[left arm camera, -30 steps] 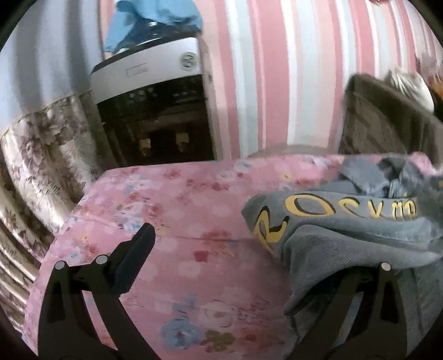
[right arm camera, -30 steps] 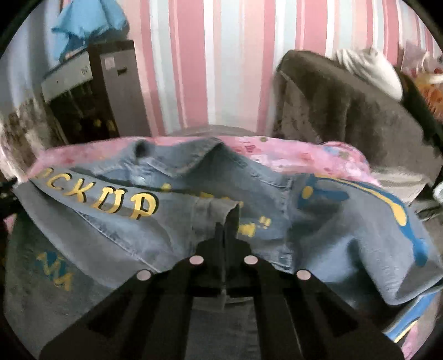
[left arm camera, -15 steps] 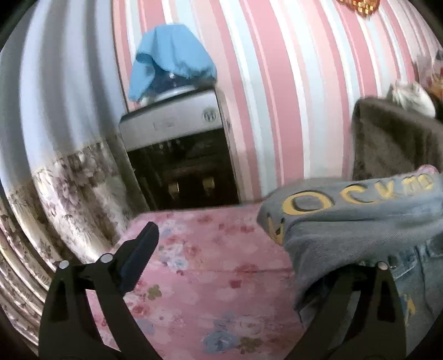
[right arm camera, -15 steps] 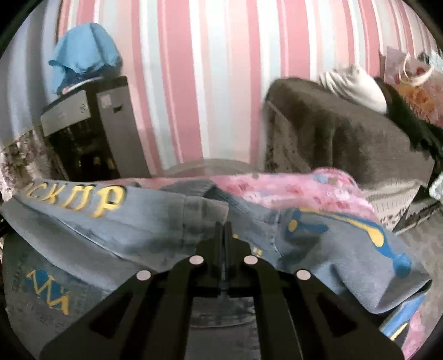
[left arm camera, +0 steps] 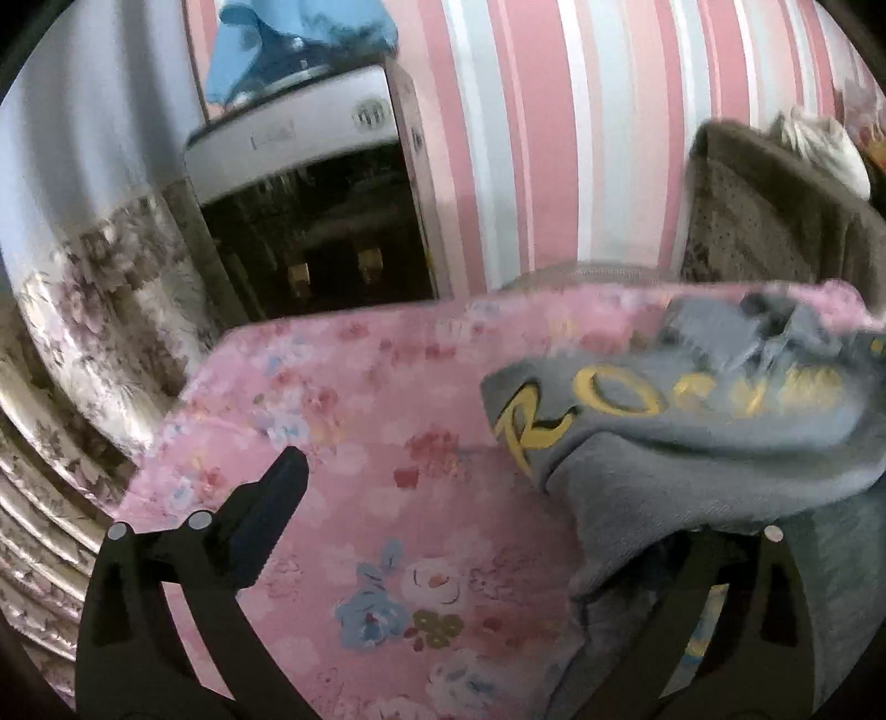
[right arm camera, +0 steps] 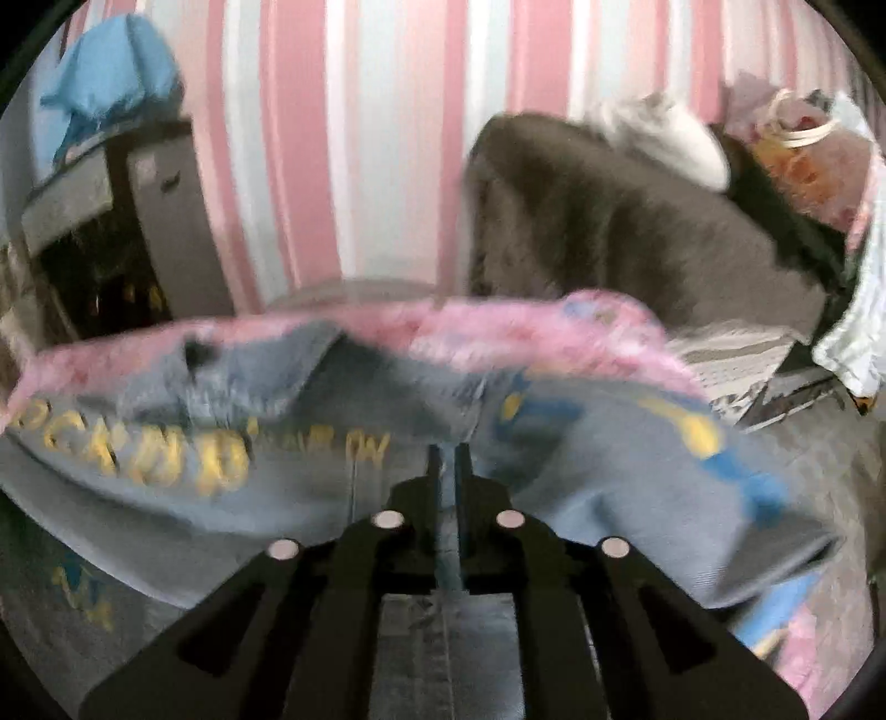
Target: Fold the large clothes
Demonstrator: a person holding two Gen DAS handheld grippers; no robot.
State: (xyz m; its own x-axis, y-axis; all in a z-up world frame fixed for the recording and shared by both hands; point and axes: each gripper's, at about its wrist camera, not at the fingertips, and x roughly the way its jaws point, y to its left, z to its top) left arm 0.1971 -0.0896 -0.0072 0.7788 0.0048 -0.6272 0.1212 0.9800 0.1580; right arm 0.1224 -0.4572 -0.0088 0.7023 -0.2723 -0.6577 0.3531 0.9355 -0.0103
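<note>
Parting by a narrow slit, the right tongs (right arm camera: 447, 471) have just been opening; a strip of the denim jacket (right arm camera: 332, 498) shows in the gap between the two black fingers, and the blur hides whether the pads press on it. The left tongs (left arm camera: 498, 498) stand wide apart — the left finger (left arm camera: 266, 515) hangs bare over the pink floral sheet (left arm camera: 360, 443), while the right finger is buried under a grey fold of the jacket (left arm camera: 692, 443), so the cloth drapes over that one finger with nothing clamped between the two.

The jacket lies on the sheet-covered surface, bunched toward the right in the left wrist view, with yellow lettering (left arm camera: 609, 399) running along its raised fold. In the right wrist view it spreads across the whole foreground, with yellow letters on the left and blue and yellow shapes (right arm camera: 709, 443) on the right.

Behind — a pink, white and pale-blue striped wall (left arm camera: 526, 138), a water dispenser (left arm camera: 310, 194) with a blue cloth (left arm camera: 288, 33) on top, a floral curtain (left arm camera: 83, 277) at the left edge and a dark brown armchair (right arm camera: 637, 232) with a white bundle (right arm camera: 664, 138) on top.
</note>
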